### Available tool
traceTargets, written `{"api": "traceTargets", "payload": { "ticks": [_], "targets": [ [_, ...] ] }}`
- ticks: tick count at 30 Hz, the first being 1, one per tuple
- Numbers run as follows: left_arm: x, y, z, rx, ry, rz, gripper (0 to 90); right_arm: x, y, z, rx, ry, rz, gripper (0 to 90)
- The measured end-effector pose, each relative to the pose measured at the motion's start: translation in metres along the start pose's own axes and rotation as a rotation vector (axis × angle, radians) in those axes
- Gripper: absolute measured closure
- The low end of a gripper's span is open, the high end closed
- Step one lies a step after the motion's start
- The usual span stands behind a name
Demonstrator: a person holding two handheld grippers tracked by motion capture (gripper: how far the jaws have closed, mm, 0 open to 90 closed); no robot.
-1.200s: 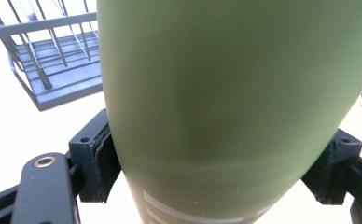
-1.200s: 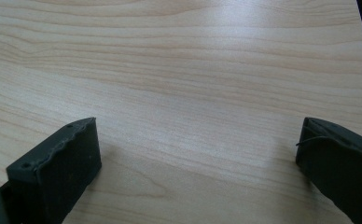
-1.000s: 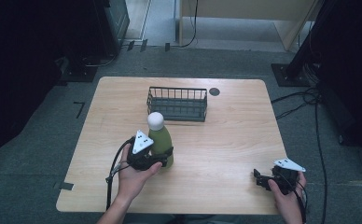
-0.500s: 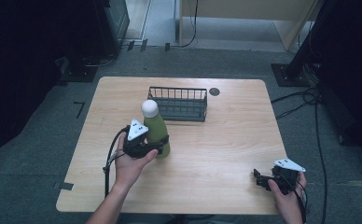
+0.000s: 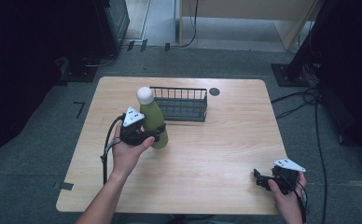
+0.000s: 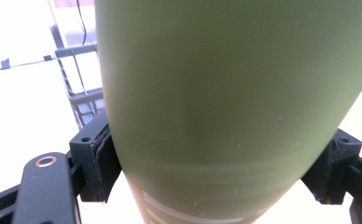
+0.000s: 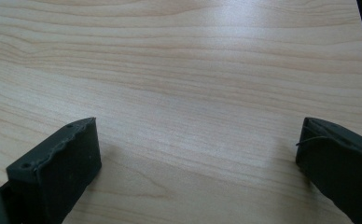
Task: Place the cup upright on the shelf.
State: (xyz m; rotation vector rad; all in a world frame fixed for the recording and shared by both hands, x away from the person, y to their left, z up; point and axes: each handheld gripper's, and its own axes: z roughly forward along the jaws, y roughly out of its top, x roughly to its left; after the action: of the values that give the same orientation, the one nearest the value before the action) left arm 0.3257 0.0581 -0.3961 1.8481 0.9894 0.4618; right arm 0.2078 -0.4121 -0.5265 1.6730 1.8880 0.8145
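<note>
— Starting nearest the person: what is the right gripper (image 5: 264, 180) doing?

— It sits low at the near right corner of the wooden table (image 5: 226, 140), held in the right hand (image 5: 288, 191). In the right gripper view its two black jaws stand wide apart with bare wood grain between them, nothing gripped.

— And the left one?

— The left hand (image 5: 125, 151) holds the left gripper (image 5: 152, 136) over the left half of the table, its grey three-cornered plate on top and a black cable trailing down toward the near edge. Its jaws are pinched on an olive-green bottle (image 5: 153, 123).

— How sure is that grip?

— Quite sure. In the left gripper view the bottle's green body (image 6: 226, 107) sits between the jaws, with a black pad pressed to it on either side. A pale band or marking shows low on the bottle, too cropped to read.

— How does the bottle stand?

— Roughly upright, leaning slightly, with a white rounded cap (image 5: 145, 95) at the top. From the high view I cannot tell whether its base touches the table or hangs just above it.

— What lies beyond it?

— A dark wire basket (image 5: 181, 110), rectangular and empty, just beyond and to the right of the bottle; the cap appears beside the basket's left end. Farther still, near the far edge, is a small dark round spot (image 5: 214, 91) in the tabletop.
</note>
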Motion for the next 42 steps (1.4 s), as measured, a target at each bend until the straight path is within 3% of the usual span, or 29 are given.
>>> {"api": "traceTargets", "payload": {
  "ticks": [20, 30, 42],
  "targets": [
    [0.016, 0.057, 0.006, -0.02, 0.035, 0.028, 20.6, 0.0, 0.0, 0.0, 0.0, 0.0, -0.001, 0.0],
    [0.028, 0.081, 0.013, -0.03, 0.05, 0.004, 20.6, 0.0, 0.0, 0.0, 0.0, 0.0, -0.001, 0.0],
    [0.033, 0.107, 0.026, -0.03, 0.076, 0.015, 20.6, 0.0, 0.0, 0.0, 0.0, 0.0, -0.001, 0.0]
  ]
}}
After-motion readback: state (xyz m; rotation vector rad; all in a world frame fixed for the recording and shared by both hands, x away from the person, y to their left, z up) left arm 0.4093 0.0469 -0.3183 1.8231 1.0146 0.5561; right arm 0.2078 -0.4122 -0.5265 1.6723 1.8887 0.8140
